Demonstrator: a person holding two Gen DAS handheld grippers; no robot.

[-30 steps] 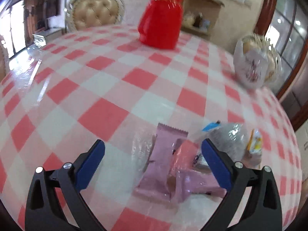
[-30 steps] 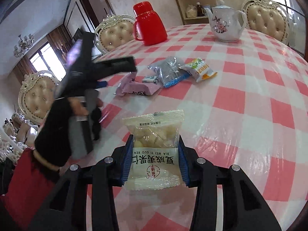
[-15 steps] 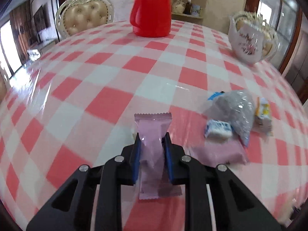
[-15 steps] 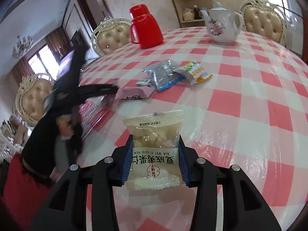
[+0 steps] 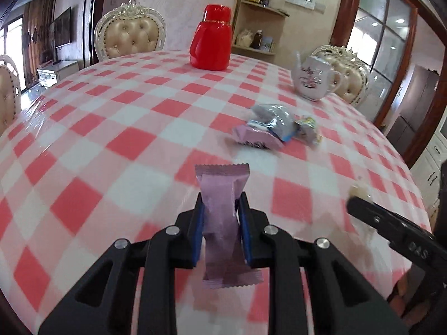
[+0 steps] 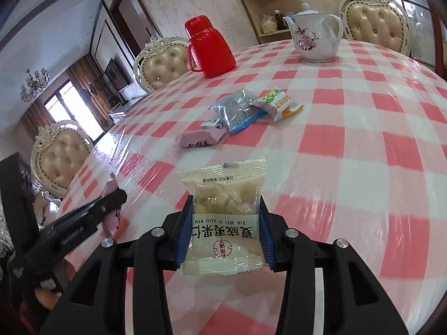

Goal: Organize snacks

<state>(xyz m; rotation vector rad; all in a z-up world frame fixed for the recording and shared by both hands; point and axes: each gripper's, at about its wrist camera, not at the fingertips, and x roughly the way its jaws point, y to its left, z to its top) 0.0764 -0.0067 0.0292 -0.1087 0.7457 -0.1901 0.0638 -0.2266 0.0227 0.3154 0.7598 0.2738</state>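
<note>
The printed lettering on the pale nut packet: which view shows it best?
The right wrist view: the pale nut packet sits centred, clamped in the right hand-held gripper, its label sharp though upside down. The left wrist view shows only a blurred pale corner past that gripper's finger.

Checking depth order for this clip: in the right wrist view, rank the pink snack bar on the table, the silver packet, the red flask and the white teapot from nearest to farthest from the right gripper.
From the right gripper:
1. Pink snack bar, ahead, slightly left.
2. Silver packet, just behind it.
3. Red flask at far left and white teapot at far right: too close to call.
</note>
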